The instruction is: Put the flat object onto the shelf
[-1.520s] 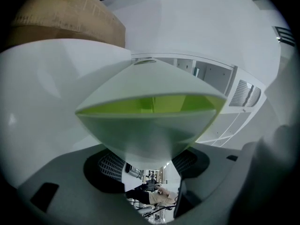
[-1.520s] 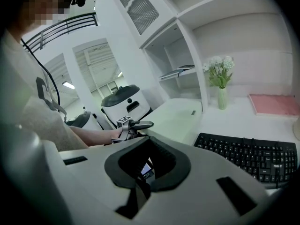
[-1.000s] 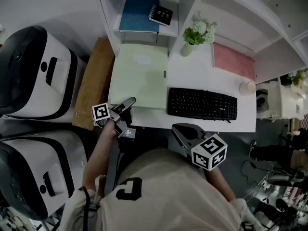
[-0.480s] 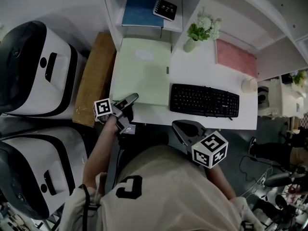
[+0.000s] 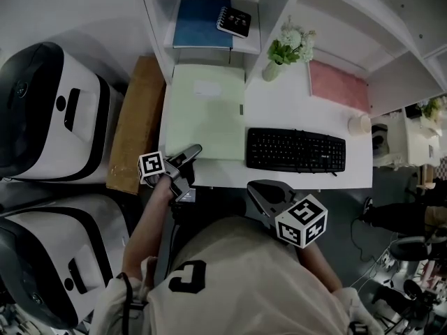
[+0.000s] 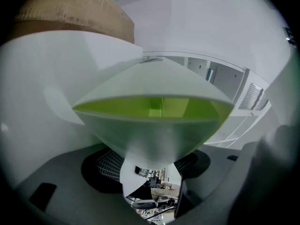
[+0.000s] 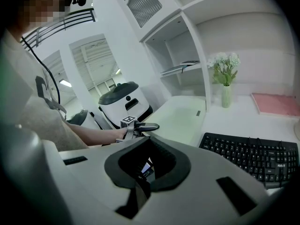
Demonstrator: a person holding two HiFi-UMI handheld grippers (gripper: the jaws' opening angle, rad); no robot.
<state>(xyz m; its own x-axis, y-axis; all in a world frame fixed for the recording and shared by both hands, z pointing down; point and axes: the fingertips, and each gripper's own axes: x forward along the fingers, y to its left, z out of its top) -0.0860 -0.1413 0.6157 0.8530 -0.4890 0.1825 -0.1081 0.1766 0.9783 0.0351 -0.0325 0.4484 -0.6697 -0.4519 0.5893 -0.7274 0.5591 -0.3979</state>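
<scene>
The fingers (image 6: 108, 165) of the left gripper (image 6: 152, 172) stand apart, one to each side of the near left corner of the flat object, a pale green folder (image 5: 208, 114). The pads do not appear to press on it, so no grip is made. The right gripper (image 7: 144, 170) has its fingers drawn together to a narrow slit with nothing between them. It hangs off the near edge of the desk (image 5: 279, 107), near the keyboard (image 5: 295, 150).

Task status: at the start. The folder lies flat on the left part of the desk, its far edge at the foot of the shelf (image 5: 246, 42). Remaining, as judged: close on the corner, lift, carry far, set down. The shelf board carries a blue book (image 5: 201, 21) with a spiral notebook (image 5: 234, 21) on its right corner, so free space there is limited.

Surface: the black keyboard lies right of the folder. Beyond it stand a vase of white flowers (image 5: 286, 47) and a pink mat (image 5: 339, 87), with a small white cup (image 5: 360, 125) at the right.

Room: a brown board (image 5: 136, 121) runs along the left side of the desk, and white-and-black machines (image 5: 49, 110) stand left of it.
</scene>
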